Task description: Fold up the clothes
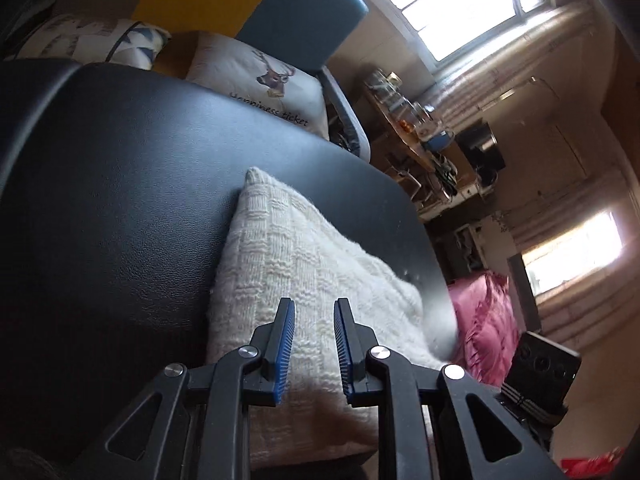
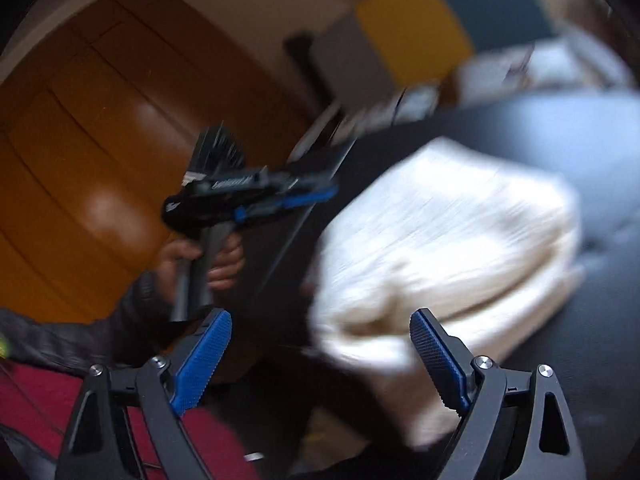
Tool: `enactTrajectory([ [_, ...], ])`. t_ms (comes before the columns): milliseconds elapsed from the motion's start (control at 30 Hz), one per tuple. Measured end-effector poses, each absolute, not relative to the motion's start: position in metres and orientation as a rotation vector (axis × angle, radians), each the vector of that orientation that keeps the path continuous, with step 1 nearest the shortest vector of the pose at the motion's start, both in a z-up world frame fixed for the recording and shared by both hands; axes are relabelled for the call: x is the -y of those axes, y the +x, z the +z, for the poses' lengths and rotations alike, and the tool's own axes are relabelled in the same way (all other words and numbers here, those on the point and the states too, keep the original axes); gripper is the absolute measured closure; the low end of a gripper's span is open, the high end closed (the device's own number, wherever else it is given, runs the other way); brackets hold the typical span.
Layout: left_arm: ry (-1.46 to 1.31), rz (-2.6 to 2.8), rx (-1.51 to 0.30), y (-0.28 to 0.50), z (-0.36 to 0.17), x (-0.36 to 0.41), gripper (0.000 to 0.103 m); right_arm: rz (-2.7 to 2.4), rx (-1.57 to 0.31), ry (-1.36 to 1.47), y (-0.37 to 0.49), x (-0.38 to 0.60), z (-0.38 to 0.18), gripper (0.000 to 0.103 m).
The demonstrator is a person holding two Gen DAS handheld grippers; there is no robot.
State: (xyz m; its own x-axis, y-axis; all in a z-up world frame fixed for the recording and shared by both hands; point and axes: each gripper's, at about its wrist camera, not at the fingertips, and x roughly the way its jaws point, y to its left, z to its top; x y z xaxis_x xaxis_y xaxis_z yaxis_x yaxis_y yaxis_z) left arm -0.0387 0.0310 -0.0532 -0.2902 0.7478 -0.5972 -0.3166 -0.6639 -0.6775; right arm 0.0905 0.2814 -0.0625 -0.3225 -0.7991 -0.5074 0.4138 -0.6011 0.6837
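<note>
A cream knitted sweater [image 1: 304, 264] lies folded into a thick block on the black leather tabletop [image 1: 120, 184]. My left gripper [image 1: 314, 308] hovers over its near end, fingers a little apart with nothing between them. In the blurred right wrist view the same sweater [image 2: 448, 240] sits ahead and to the right. My right gripper [image 2: 320, 316] stands wide open just short of its near edge, holding nothing. The left gripper [image 2: 320, 196] shows there from the side, off the table's left edge, held by a hand [image 2: 224, 264].
Two printed cushions [image 1: 260, 80] and a blue chair [image 1: 304, 12] stand behind the table. A pink cloth [image 1: 484, 320] and a black box [image 1: 544, 372] lie beyond its right edge. A wooden door [image 2: 100, 152] and a red garment [image 2: 40, 400] are on the person's side.
</note>
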Motion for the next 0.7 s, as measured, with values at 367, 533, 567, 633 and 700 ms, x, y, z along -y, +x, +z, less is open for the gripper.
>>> enactTrajectory([
  [367, -1.227, 1.903, 0.193, 0.01, -0.082, -0.069, 0.086, -1.935, 0.929, 1.228, 0.144, -0.324, -0.136, 0.028],
  [533, -1.128, 1.94, 0.149, 0.027, -0.06, -0.062, 0.086, -2.105, 0.989, 1.104, 0.154, -0.356, -0.103, 0.026],
  [567, -1.109, 1.935, 0.141, 0.031, -0.057, -0.062, 0.086, -2.151, 1.01, 1.063, 0.152, -0.363, -0.097, 0.023],
  [633, -1.087, 1.926, 0.129, 0.041, -0.054, -0.062, 0.086, -2.228, 1.065, 1.003, 0.141, -0.374, -0.092, 0.022],
  [700, -1.08, 1.92, 0.121, 0.047, -0.053, -0.063, 0.085, -2.276, 1.111, 0.983, 0.125, -0.379, -0.094, 0.022],
])
